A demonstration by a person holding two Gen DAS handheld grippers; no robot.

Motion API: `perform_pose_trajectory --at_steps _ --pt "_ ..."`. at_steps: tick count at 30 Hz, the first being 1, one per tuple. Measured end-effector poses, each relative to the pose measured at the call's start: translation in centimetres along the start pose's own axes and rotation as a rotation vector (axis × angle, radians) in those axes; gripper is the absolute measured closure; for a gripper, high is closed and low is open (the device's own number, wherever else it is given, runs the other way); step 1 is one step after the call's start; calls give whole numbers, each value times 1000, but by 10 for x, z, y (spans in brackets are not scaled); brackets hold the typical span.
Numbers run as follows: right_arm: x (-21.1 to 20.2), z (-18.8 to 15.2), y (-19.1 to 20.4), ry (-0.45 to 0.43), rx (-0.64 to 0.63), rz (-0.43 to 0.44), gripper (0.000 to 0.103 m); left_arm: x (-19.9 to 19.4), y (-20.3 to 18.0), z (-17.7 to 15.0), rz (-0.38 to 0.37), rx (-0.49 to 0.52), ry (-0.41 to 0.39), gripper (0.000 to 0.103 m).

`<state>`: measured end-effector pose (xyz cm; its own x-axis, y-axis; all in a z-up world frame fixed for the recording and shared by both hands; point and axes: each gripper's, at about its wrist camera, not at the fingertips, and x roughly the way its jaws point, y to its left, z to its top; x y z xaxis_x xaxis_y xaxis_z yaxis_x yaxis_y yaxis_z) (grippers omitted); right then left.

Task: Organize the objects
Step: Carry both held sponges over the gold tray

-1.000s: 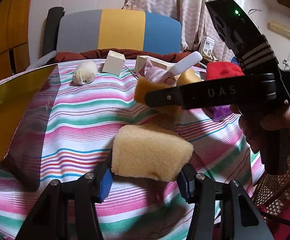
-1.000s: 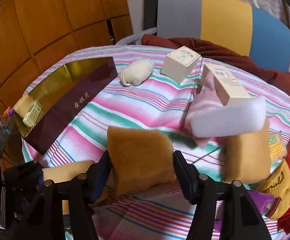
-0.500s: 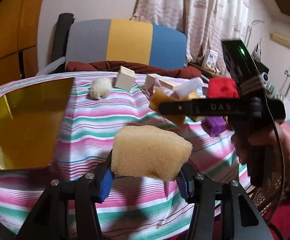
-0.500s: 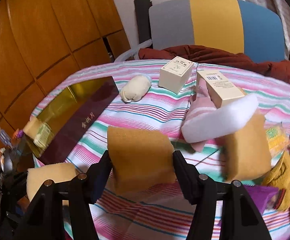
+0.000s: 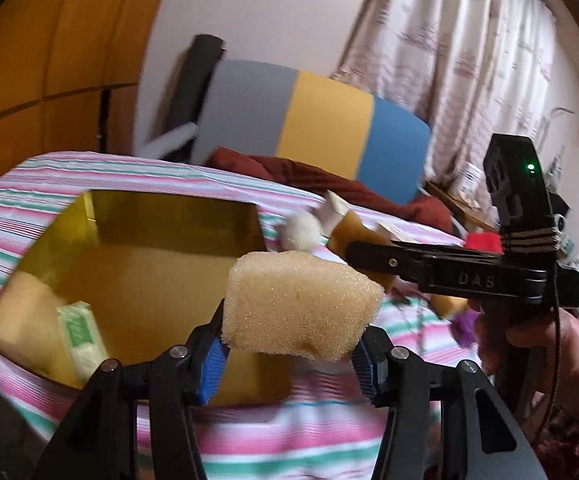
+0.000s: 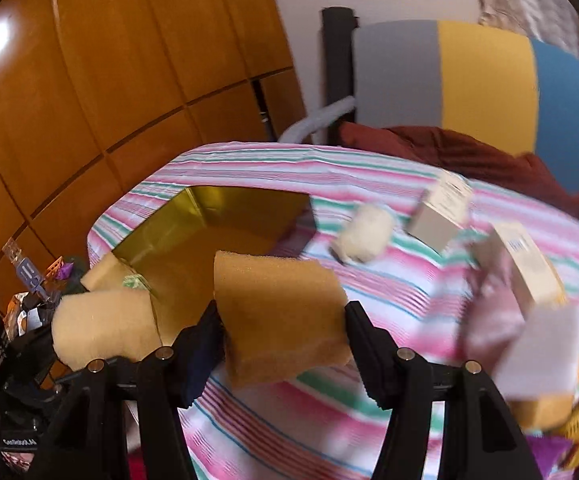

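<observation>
My left gripper (image 5: 289,360) is shut on a pale yellow sponge (image 5: 301,308), held in the air over the near right part of the open gold box (image 5: 149,272). Inside that box lie another sponge (image 5: 21,320) and a small green-and-white carton (image 5: 81,336). My right gripper (image 6: 281,332) is shut on a darker orange sponge (image 6: 277,312), above the striped tablecloth (image 6: 329,168) just right of the gold box (image 6: 225,224). In the right wrist view the pale sponge (image 6: 105,328) shows at lower left. The picture is blurred.
Right of the box lie a white soft ball (image 6: 365,236), two cream cartons (image 6: 441,212) (image 6: 529,268), a pink cloth (image 6: 489,312) and a white foam block (image 6: 541,352). A grey, yellow and blue chair back (image 6: 469,72) stands behind the table. Wooden panels (image 6: 109,80) rise on the left.
Both grippers have risen and swung left toward the gold box, each still holding its sponge. The left sponge now hangs over the box instead of over the cloth.
</observation>
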<state>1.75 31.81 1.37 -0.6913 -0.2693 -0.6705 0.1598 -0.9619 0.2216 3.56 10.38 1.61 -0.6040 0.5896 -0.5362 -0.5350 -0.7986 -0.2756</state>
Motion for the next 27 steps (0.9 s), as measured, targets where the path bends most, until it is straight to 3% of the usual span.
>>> perform_pose_trajectory --at_steps 7,14,21,23,27 --pt "53 39 39 55 -2 27 41 -2 65 22 133 -67 -24 49" --pt "110 70 75 145 -28 54 41 23 122 36 272 -114 45 49" --pt "150 87 89 193 -15 69 41 36 154 38 326 -134 69 47" --pt "161 90 90 203 -13 59 41 37 160 39 337 -146 72 41" --pt "182 93 92 230 9 58 41 29 171 37 391 -179 50 19"
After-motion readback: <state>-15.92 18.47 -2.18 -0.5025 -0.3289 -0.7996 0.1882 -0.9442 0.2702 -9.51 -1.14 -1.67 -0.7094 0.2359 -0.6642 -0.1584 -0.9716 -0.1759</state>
